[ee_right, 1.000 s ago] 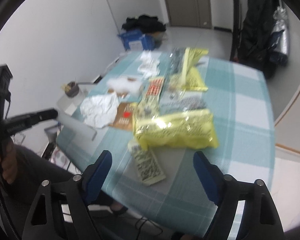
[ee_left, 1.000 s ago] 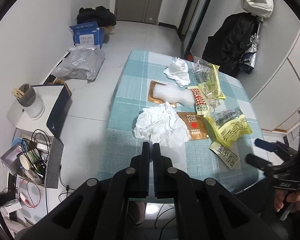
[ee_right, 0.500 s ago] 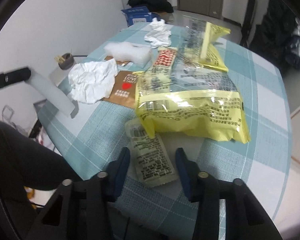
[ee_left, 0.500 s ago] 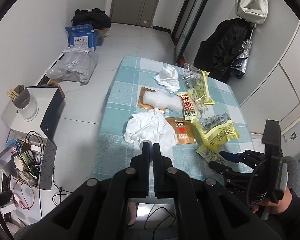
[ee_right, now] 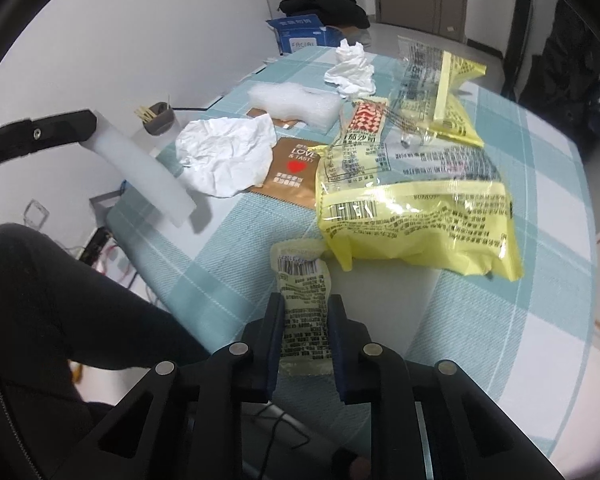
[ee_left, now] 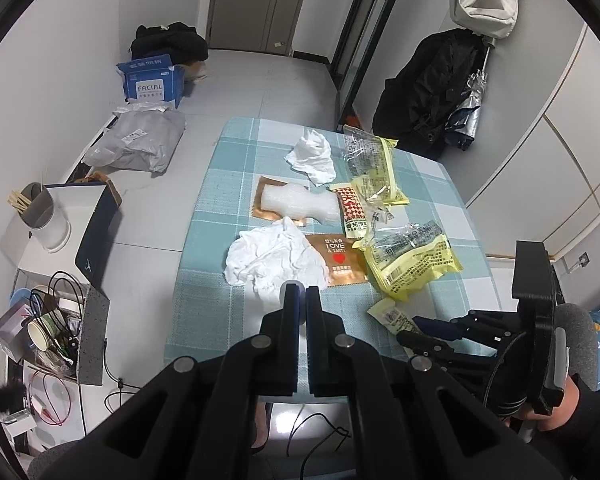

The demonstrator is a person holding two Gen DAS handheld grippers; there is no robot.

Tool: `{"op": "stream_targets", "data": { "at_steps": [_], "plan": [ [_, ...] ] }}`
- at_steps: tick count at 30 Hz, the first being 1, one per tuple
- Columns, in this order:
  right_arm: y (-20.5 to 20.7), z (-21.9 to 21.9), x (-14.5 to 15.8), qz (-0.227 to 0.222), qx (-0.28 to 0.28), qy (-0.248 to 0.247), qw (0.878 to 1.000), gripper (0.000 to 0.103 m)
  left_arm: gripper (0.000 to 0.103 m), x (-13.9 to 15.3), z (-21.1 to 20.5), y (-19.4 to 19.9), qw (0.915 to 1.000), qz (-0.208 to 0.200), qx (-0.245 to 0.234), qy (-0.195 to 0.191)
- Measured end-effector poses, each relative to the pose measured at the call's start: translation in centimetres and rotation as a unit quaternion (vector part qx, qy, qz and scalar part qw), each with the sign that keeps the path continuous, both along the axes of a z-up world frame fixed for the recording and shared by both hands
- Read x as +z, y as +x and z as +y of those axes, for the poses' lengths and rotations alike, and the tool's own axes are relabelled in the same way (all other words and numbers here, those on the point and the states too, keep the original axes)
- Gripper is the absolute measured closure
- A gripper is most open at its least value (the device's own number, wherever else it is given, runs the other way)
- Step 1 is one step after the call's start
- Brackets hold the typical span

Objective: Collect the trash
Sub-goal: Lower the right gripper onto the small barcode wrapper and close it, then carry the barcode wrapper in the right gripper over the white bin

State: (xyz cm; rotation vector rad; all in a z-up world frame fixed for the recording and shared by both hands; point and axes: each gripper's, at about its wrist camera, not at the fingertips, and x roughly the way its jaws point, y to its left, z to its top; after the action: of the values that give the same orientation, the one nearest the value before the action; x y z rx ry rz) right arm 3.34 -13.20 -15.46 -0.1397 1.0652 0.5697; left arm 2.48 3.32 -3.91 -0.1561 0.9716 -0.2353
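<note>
Trash lies on a teal checked table [ee_left: 204, 280]. My right gripper [ee_right: 305, 320] is closed around a small pale yellow sachet [ee_right: 304, 304] at the table's near edge; the sachet also shows in the left wrist view [ee_left: 392, 314]. Beyond it lie a big yellow wrapper [ee_right: 416, 216], a brown "LOVE" packet [ee_right: 294, 172], a crumpled white tissue [ee_right: 228, 156], a red-checked sachet [ee_right: 364, 120] and white foam [ee_right: 292, 100]. My left gripper [ee_left: 302, 296] is shut and empty, raised above the near side of the big tissue [ee_left: 272, 258].
A second tissue [ee_left: 312, 156] and another yellow wrapper [ee_left: 374, 168] lie at the table's far end. On the floor to the left are a grey bag [ee_left: 136, 142], a blue box [ee_left: 152, 82] and a cluttered shelf [ee_left: 52, 320]. Dark coats [ee_left: 432, 88] hang at the right.
My right gripper moved down to the table's near edge and closed from wide open onto the small sachet. The left gripper rose and drew back a little, staying shut.
</note>
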Motion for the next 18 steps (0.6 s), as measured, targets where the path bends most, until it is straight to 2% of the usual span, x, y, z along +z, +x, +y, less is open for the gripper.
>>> {"op": "stream_targets", "data": {
  "at_steps": [10, 18],
  "plan": [
    [-0.2, -0.7, 1.1, 0.016, 0.000, 0.046, 0.999, 0.084, 0.103, 1.9, -1.2, -0.5, 0.9999, -0.015, -0.003, -0.002],
    [-0.5, -2.8, 4.2, -0.014, -0.025, 0.097, 0.995, 0.084, 0.103, 4.1, -2.6, -0.6, 0.9994, -0.033, -0.013, -0.004]
  ]
}}
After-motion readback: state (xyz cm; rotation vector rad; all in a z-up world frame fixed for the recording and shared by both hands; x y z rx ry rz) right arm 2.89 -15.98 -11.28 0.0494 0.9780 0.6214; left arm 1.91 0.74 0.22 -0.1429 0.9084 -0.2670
